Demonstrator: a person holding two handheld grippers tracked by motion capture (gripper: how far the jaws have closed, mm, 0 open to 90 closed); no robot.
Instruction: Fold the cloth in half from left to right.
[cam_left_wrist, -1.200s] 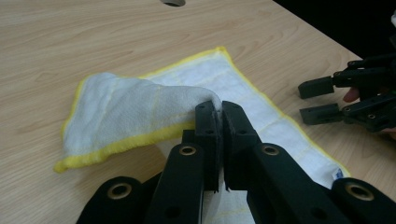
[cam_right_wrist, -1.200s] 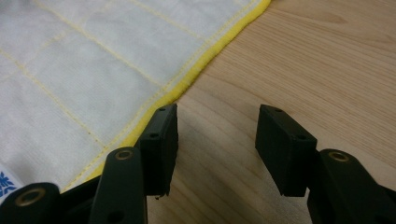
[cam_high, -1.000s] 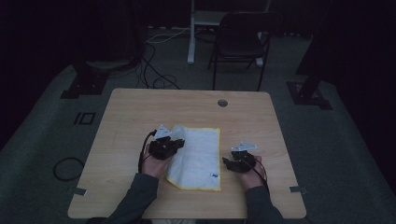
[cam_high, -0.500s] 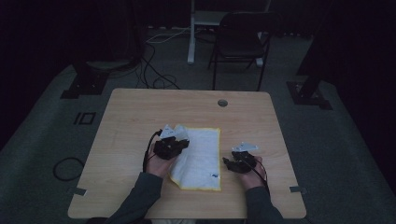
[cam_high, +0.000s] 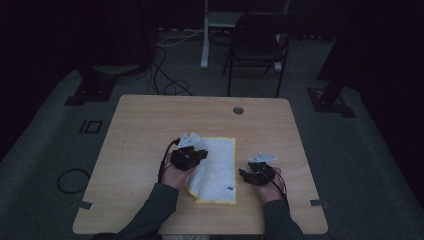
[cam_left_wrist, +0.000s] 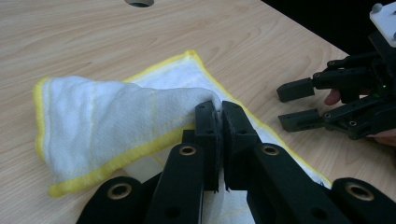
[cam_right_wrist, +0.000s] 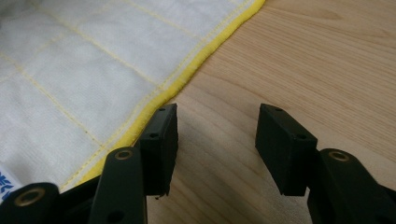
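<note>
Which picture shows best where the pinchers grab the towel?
The left gripper view: the left gripper is shut on a lifted fold of the towel. The high view shows it small; the right gripper view shows flat cloth.

The left gripper (cam_high: 196, 153) has been carried rightward in the frame, the cloth's (cam_high: 220, 167) left edge folded over.
</note>
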